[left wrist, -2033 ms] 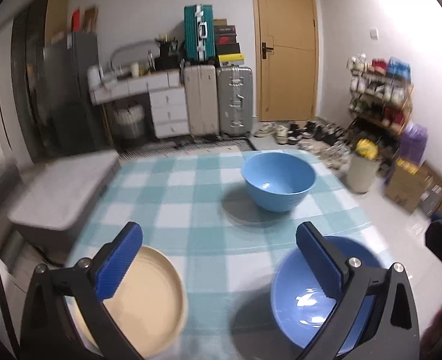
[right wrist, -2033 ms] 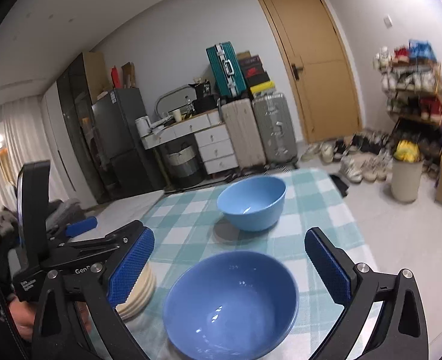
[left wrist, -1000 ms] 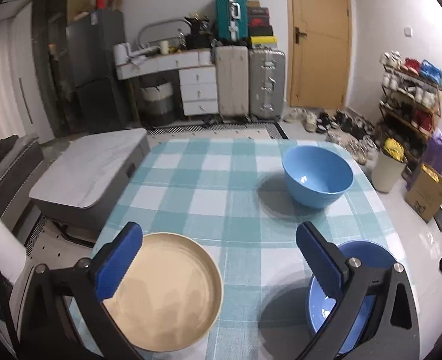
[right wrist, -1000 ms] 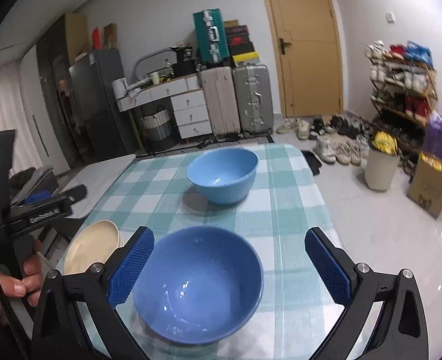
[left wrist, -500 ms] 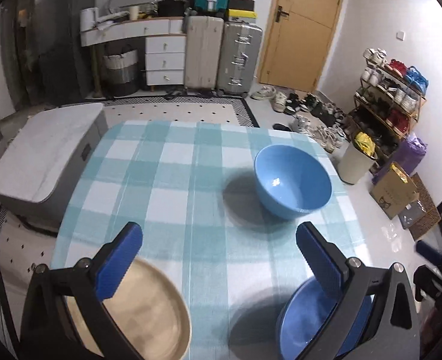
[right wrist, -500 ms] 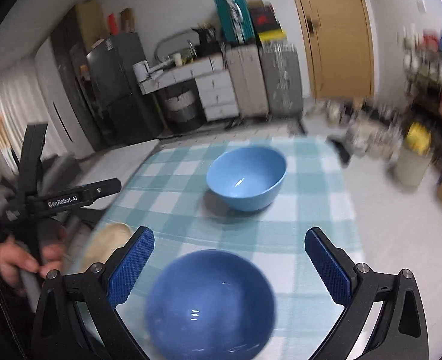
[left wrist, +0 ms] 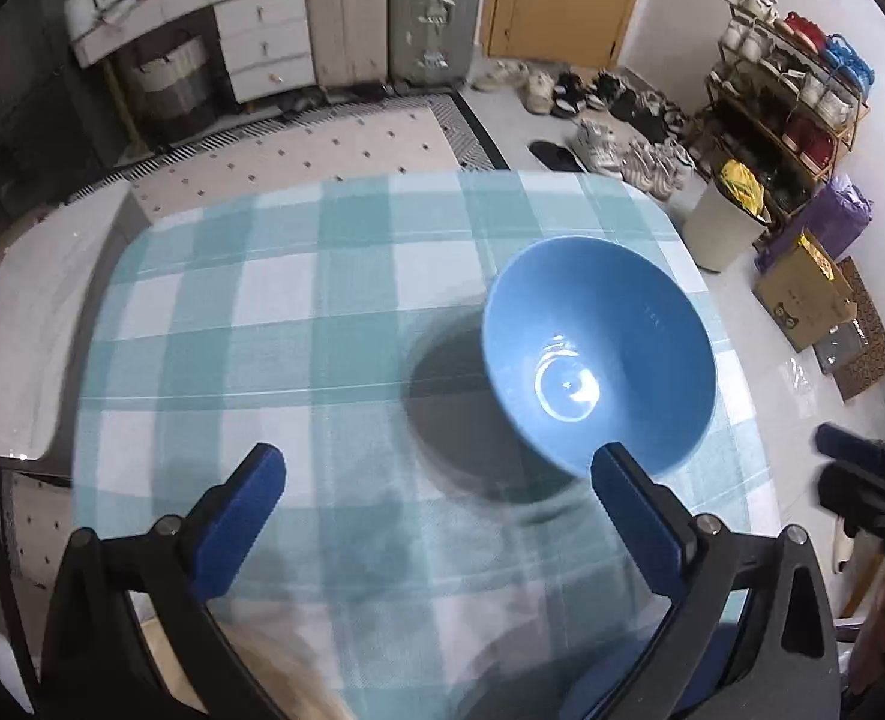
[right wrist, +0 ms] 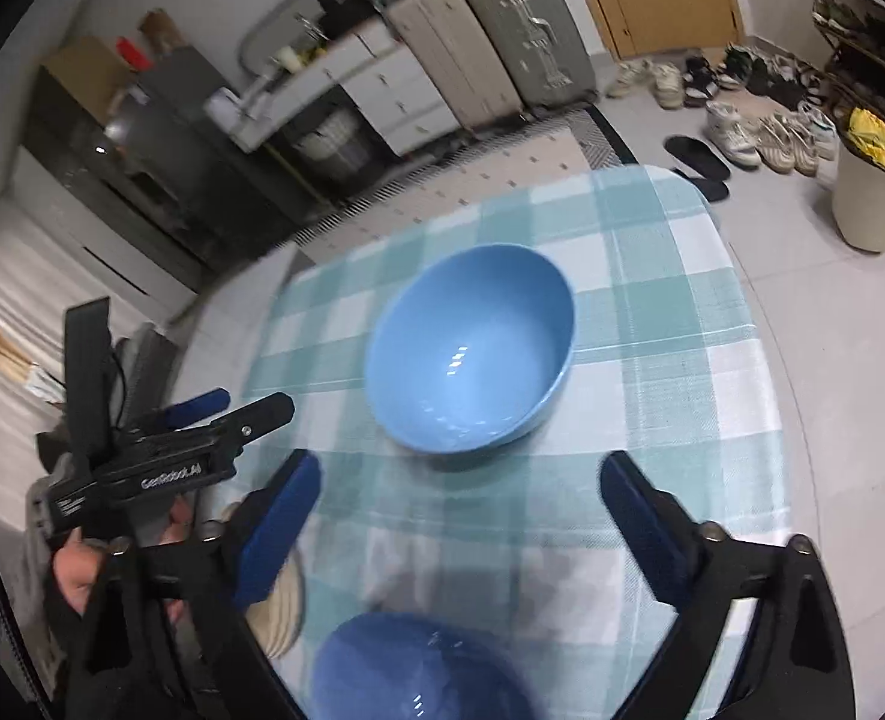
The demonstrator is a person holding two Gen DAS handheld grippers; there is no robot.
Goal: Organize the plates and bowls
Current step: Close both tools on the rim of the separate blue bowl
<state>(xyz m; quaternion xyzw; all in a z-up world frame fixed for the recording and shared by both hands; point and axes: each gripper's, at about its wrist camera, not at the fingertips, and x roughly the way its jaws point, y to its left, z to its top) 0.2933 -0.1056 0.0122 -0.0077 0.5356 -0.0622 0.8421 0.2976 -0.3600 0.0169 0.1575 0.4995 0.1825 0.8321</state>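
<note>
Tabletop point(left wrist: 334, 330): covered in a teal-and-white checked cloth, with rounded far corners.

Far blue bowl point(left wrist: 598, 360) point(right wrist: 472, 348): upright and empty, towards the far right of the tabletop, casting a dark shadow to its left.

Near blue bowl point(right wrist: 418, 666): upright at the near edge, blurred, well apart from the far bowl.

Cream plates point(right wrist: 277, 606): a small stack at the near left edge, just left of the near bowl, mostly hidden behind the claw finger.

Left claw point(left wrist: 436, 498) point(right wrist: 196, 414): fingers wide apart with nothing between them, hanging over bare cloth, its right finger overlapping the far bowl's near rim in its own view. A hand point(right wrist: 82, 570) grips its handle.

Right claw point(right wrist: 460, 516): jaws closing yet well apart, nothing between them, above the cloth between the two bowls.
</note>
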